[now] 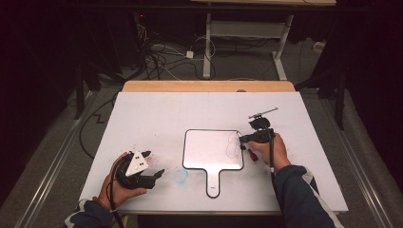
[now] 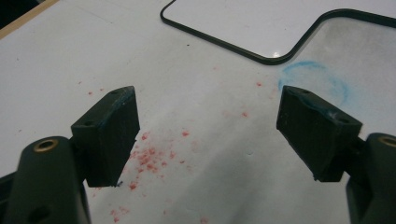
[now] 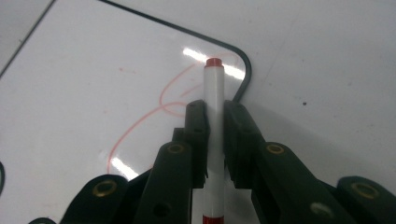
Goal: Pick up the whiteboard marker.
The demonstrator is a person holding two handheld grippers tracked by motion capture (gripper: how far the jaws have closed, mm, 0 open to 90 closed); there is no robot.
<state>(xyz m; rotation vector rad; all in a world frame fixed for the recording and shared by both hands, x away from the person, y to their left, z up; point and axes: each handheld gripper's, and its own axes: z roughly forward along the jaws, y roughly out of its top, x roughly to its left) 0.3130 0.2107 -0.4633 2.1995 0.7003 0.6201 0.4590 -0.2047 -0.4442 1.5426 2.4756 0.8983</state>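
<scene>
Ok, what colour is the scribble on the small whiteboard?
Red, a looping line near the whiteboard's corner, by the marker held in the right gripper. Right gripper view shows it best.

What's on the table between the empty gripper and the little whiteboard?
A faint blue scribbled ring, seen in the high view, lies between the left gripper and the whiteboard.

We count one white paddle-shaped whiteboard with a black rim [image 1: 209,149] at frame centre, one white marker with red ends [image 3: 214,126], two black two-jaw grippers, left gripper [image 1: 154,164], right gripper [image 1: 244,139], one white table [image 1: 157,114], one blue ring smudge [image 2: 314,79] at upper right.
</scene>
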